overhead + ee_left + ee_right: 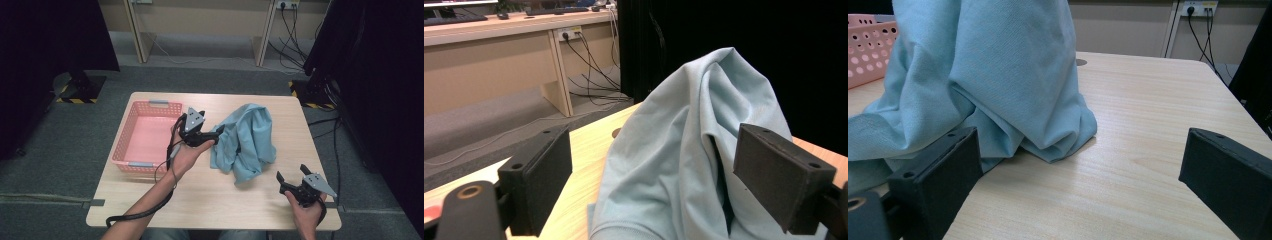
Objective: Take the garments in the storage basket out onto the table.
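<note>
Right claw (291, 176) gapes; left claw (219, 134), spread, straddles the blue shirt (247, 140); pink basket (129, 150) holds nothing.

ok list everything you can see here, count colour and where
cloth: 1, light blue, crumpled at table middle
basket: 1, pink, table's left part, nothing visible inside
table: 1, light wood, centre of the floor
wall socket: 1, white, back wall, cables plugged in
floor cables: several, black, back right
left hand-held gripper: 1, black, jaws open around the cloth's left edge
right hand-held gripper: 1, black, jaws open, near table's front right, apart from the cloth
hands: 2, one holding each gripper
</note>
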Demonstrator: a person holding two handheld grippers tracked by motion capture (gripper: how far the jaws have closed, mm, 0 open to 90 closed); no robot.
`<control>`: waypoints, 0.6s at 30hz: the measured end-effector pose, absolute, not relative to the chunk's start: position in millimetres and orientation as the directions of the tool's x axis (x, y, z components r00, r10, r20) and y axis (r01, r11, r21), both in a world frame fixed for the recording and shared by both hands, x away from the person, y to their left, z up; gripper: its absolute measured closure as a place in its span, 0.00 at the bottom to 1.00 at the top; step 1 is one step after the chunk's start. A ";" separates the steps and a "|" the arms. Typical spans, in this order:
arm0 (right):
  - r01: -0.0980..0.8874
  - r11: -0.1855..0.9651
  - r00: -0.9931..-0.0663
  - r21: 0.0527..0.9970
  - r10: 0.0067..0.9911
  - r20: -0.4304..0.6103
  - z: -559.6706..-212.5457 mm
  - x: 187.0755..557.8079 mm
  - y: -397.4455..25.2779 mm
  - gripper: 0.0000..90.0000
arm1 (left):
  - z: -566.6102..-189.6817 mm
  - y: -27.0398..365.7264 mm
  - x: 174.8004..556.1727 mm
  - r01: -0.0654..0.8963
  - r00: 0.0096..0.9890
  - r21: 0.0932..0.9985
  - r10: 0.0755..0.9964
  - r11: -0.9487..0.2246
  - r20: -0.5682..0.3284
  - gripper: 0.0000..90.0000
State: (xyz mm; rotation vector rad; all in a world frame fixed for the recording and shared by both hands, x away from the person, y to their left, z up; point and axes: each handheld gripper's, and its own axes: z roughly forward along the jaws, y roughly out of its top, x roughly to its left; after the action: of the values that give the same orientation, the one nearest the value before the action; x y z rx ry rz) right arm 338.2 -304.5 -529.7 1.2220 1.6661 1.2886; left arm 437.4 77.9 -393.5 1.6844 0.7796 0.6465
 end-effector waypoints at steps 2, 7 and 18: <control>0.261 0.063 -0.317 0.963 0.948 0.024 -529.7 338.2 -304.5 0.04 | -393.8 83.1 434.3 0.162 0.631 0.973 0.775 -0.165 0.026 0.17; 0.262 0.063 -0.316 0.963 0.948 0.024 -529.7 338.3 -304.5 0.04 | -395.6 97.9 428.3 0.166 0.620 0.974 0.784 -0.156 0.020 0.17; 0.261 0.063 -0.314 0.963 0.949 0.023 -529.7 338.3 -304.4 0.04 | -400.6 125.9 414.4 0.164 0.602 0.978 0.798 -0.131 0.006 0.16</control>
State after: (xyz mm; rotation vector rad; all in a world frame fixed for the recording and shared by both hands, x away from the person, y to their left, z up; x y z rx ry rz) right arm 338.3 -304.4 -529.7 1.2244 1.6635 1.2861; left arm 414.4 125.9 -400.6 1.6414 0.8127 0.6653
